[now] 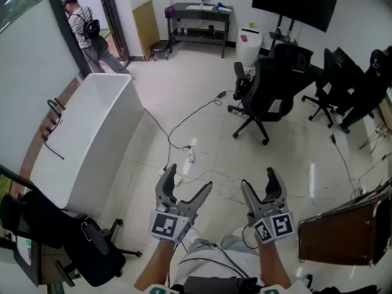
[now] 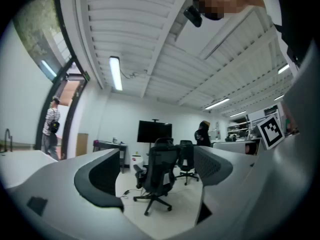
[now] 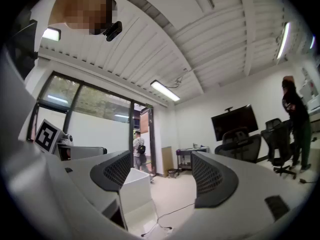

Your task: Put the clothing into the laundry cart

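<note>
Left gripper (image 1: 188,178) and right gripper (image 1: 258,180) both have jaws spread and empty, hanging over the floor (image 1: 202,97), white laundry cart (image 1: 101,155) off to their left.

2 claws (image 1: 188,179) (image 1: 258,179), 1 cart (image 1: 113,146), 1 monitor (image 1: 294,2)

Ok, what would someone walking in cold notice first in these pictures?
Two open, empty tongs, left and right, are held out low in the middle of the head view. A long white tub stands along the left side of the room. Black chairs cluster at the upper right.
</note>
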Demonstrator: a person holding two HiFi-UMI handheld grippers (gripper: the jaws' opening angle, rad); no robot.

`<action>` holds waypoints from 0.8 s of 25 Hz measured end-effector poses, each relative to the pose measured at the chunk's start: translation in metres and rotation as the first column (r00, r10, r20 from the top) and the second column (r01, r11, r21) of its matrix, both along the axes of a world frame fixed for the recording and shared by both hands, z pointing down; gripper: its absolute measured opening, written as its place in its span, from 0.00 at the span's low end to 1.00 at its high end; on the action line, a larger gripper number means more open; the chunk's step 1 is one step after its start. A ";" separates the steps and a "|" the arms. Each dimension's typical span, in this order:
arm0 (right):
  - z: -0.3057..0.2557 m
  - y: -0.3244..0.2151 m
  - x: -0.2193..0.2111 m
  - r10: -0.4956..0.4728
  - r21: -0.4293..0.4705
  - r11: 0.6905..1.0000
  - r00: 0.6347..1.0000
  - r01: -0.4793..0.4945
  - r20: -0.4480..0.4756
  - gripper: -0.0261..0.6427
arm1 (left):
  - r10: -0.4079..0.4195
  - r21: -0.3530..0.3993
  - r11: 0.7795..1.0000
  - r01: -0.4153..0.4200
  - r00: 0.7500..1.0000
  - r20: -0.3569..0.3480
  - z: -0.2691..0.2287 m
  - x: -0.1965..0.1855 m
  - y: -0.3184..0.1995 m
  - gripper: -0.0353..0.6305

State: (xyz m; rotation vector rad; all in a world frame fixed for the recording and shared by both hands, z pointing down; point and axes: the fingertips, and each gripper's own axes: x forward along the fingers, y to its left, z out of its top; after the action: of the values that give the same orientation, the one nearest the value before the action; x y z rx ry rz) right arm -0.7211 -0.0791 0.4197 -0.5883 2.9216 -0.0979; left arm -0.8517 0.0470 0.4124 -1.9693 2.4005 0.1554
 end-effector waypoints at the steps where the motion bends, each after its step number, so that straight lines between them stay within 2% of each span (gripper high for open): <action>1: -0.005 -0.011 0.018 0.015 0.018 1.000 1.000 -0.015 0.003 0.63 | 0.024 0.001 1.000 -0.024 1.000 -0.002 -0.001 0.017 -0.014 0.72; 6: -0.017 -0.054 0.109 0.036 0.117 0.993 0.999 -0.032 -0.031 0.63 | 0.161 -0.006 0.987 -0.161 0.987 0.029 -0.011 0.111 -0.093 0.72; 10: -0.014 -0.091 0.205 0.141 0.080 0.987 0.990 -0.141 0.002 0.63 | 0.274 -0.027 0.962 -0.273 0.956 0.102 -0.011 0.189 -0.148 0.72; 15: -0.008 -0.132 0.314 0.236 0.070 0.969 0.971 -0.237 0.021 0.63 | 0.402 -0.026 0.916 -0.401 0.914 0.059 -0.017 0.300 -0.205 0.72; 17: -0.002 -0.140 0.352 0.276 0.061 0.959 0.961 -0.276 0.020 0.63 | 0.458 -0.032 0.889 -0.457 0.888 0.045 -0.008 0.340 -0.224 0.72; 20: 0.004 -0.148 0.405 0.346 0.067 0.936 0.938 -0.345 -0.003 0.63 | 0.532 -0.039 0.847 -0.531 0.843 0.074 0.008 0.392 -0.253 0.72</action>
State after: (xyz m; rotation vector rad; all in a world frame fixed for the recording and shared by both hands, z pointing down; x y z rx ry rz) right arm -0.3159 -0.2271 0.4233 -1.0824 2.7699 0.0452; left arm -0.4598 -0.2061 0.4208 -2.5428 1.7458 0.0611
